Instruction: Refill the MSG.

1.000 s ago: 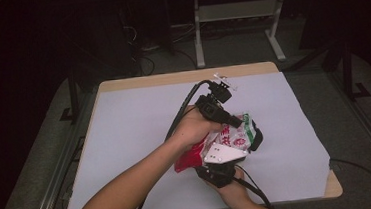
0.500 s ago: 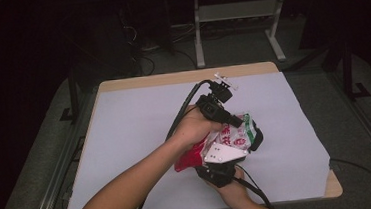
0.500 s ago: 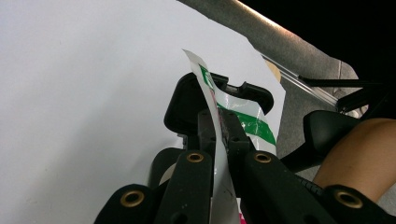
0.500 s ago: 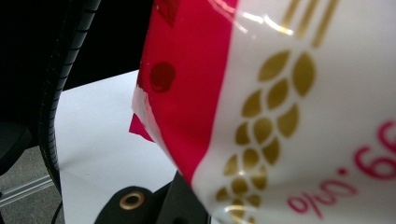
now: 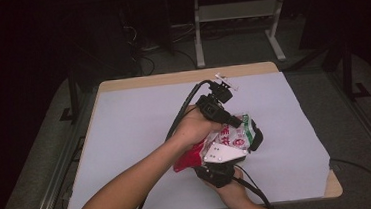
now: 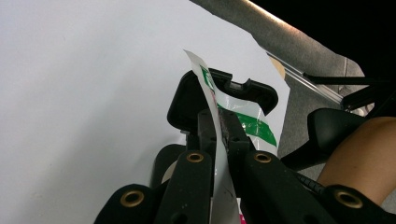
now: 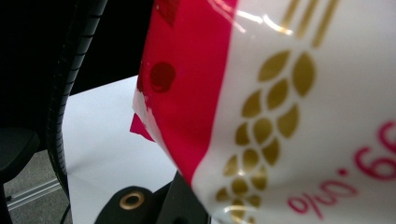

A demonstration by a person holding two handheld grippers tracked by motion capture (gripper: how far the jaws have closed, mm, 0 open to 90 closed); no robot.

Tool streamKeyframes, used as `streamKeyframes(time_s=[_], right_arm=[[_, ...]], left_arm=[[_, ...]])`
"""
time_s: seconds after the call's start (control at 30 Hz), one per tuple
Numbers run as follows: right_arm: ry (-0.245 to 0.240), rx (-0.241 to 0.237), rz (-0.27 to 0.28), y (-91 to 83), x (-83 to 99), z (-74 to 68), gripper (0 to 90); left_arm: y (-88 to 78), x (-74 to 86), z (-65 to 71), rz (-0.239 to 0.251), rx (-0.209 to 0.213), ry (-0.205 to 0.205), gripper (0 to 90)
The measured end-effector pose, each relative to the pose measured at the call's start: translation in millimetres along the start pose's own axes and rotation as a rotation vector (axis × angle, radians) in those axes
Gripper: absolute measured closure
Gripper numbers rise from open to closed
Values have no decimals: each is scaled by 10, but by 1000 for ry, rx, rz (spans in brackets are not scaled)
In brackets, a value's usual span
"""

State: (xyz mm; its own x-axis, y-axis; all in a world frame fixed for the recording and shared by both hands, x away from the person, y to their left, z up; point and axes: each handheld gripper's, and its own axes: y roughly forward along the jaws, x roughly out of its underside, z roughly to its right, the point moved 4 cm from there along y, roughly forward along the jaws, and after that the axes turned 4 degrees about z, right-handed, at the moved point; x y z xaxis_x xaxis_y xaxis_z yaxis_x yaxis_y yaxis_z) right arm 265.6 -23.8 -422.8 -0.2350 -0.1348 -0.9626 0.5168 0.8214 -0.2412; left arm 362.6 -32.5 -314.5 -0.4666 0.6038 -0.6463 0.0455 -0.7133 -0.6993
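While the left gripper pinches the glossy packet's thin flat edge, the right gripper at 6 o'clock clamps its red-and-white face, gold wheat print legible in the right gripper view.

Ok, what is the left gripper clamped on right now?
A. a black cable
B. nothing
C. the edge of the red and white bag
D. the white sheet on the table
C: in the left gripper view the left gripper has its jaws shut on the thin edge of the bag.

Snack bag: red/white w/ green band, gold wheat print, crinkled, held off the white table sheet, approx 4 o'clock of centre.
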Motion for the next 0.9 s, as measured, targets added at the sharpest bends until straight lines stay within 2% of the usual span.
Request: streamKeyframes(time_s=[0.27,0.43,0.9], right_arm=[[-10,3,7,-2,-21,-8,900],[-26,-4,6,8,-18,-45,900],[-27,-8,9,15,-29,-50,900]], left_arm=[[-37,-16,-1,16,-1,8,900],[-29,-30,16,24,15,-3,900],[-39,-34,-25,27,-23,-21,900]])
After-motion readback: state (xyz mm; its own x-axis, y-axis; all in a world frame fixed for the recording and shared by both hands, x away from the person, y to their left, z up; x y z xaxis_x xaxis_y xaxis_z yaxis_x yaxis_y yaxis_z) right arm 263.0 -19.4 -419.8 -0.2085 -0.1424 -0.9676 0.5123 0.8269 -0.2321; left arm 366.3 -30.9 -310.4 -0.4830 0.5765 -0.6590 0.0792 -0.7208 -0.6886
